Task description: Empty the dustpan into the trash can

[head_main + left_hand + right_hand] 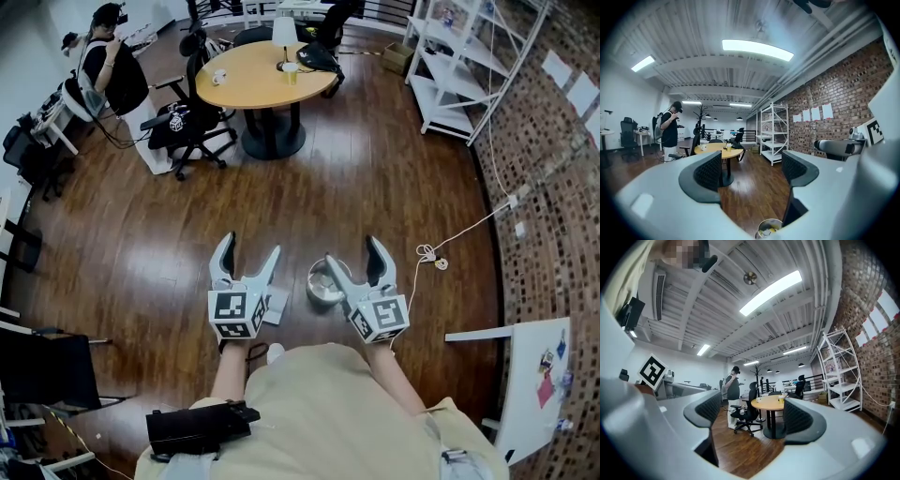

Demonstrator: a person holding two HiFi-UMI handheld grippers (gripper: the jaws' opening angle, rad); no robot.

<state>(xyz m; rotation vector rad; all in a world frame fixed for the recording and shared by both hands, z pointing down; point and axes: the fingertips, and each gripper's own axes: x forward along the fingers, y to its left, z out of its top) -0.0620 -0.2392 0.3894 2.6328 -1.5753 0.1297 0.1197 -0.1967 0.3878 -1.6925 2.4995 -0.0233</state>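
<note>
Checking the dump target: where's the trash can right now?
Head view, lower centre: the trash can stands on the wood floor between the left gripper and the right gripper, nearer the right one.

You have two tongs, left tongs and right tongs, one trash can, one round desk, one shelf rack.

tool jaws apart, round table beyond

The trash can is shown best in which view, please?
The head view looks down into the trash can, nearly whole. The left gripper view catches only its rim at the bottom edge; the right gripper view misses it.
</note>
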